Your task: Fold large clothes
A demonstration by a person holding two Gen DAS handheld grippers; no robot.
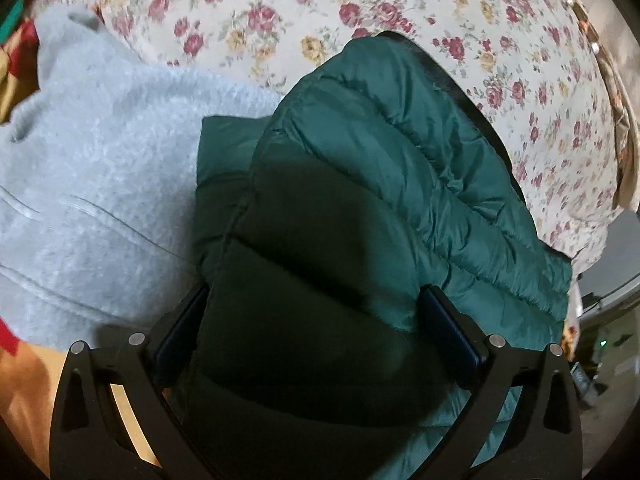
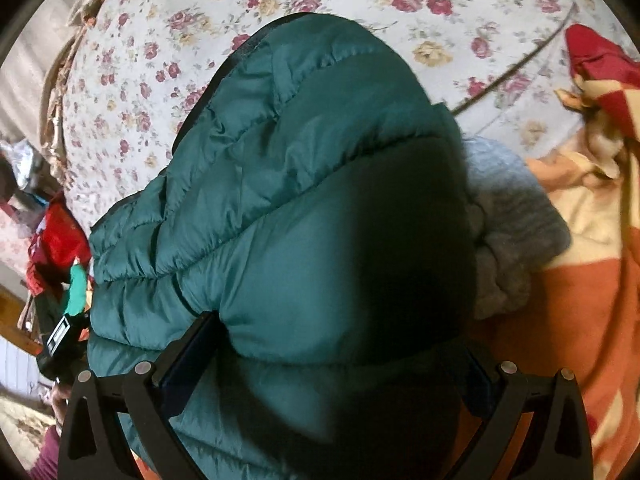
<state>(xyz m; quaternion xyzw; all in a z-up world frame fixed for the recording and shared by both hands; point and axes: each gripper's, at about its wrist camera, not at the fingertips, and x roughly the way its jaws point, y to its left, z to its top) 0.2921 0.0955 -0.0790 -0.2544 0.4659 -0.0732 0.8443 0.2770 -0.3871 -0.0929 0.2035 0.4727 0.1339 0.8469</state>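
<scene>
A dark green quilted puffer jacket (image 1: 384, 168) lies folded into a thick bundle on a floral bedspread (image 1: 304, 12). My left gripper (image 1: 316, 300) has its jaws wide apart around the near end of the bundle, with padding bulging between the fingers (image 1: 452, 320). In the right wrist view the same jacket (image 2: 280, 168) fills the middle. My right gripper (image 2: 336, 344) also straddles the bundle with jaws wide apart, its left finger (image 2: 188, 356) against the fabric. Whether either gripper squeezes the jacket cannot be told.
A light grey fleece garment (image 1: 96, 168) lies against the jacket's side and also shows in the right wrist view (image 2: 516, 216). A red, orange and cream blanket (image 2: 592, 208) lies beyond it. The bed edge (image 1: 616, 128) drops off to the floor. Red clutter (image 2: 60, 240) sits beside the bed.
</scene>
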